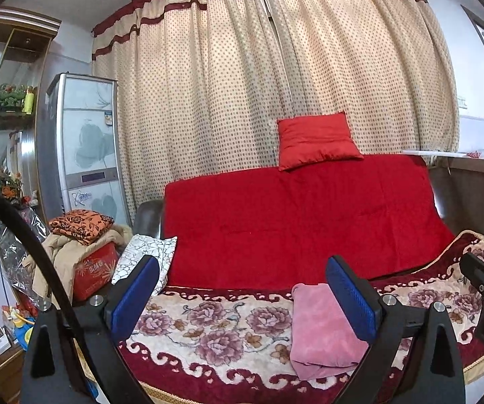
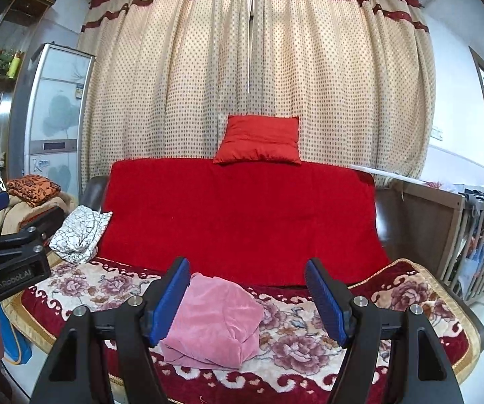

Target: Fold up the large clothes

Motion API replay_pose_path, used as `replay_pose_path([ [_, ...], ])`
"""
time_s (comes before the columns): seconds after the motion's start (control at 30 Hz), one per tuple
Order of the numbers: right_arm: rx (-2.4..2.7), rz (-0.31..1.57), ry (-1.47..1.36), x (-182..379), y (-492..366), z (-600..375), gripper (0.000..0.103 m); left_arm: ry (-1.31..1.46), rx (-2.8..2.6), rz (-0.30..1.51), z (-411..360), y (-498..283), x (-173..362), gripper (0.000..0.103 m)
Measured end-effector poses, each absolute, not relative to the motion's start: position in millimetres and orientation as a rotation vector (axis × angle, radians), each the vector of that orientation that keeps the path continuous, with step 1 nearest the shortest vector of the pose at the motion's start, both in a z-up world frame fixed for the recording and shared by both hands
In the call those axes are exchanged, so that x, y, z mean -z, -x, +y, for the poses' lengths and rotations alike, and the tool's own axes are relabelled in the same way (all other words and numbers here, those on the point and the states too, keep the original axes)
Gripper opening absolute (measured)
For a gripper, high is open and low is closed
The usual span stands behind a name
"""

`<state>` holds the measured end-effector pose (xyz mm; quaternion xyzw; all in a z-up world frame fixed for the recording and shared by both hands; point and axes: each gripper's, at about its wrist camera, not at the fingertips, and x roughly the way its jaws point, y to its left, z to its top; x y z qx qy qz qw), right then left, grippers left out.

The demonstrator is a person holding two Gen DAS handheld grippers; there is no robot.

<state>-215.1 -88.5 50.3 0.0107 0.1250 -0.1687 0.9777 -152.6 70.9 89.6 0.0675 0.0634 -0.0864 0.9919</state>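
- The folded pink garment (image 2: 213, 323) is seen lying on the floral blanket (image 2: 295, 330) that covers the sofa seat, near the blanket's front edge.
- The left tool (image 1: 242, 299) is held released, jaws wide, above the blanket; nothing is gripped.
- The right tool (image 2: 247, 299) is likewise released, with the garment below its left finger.
- A red box (image 1: 95, 271) is noted left of the blanket; its contents cannot be told.

The left jaws hide one edge of the folded pink garment (image 1: 326, 330).
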Motion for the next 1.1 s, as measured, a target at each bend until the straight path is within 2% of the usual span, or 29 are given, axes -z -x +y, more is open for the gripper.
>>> replay_pose_path([
  [1.1,0.393,0.270,-0.032,-48.3,224.2,-88.1,0.076,-0.152,0.207,0.144,67.2,160.2,-82.2,0.099],
])
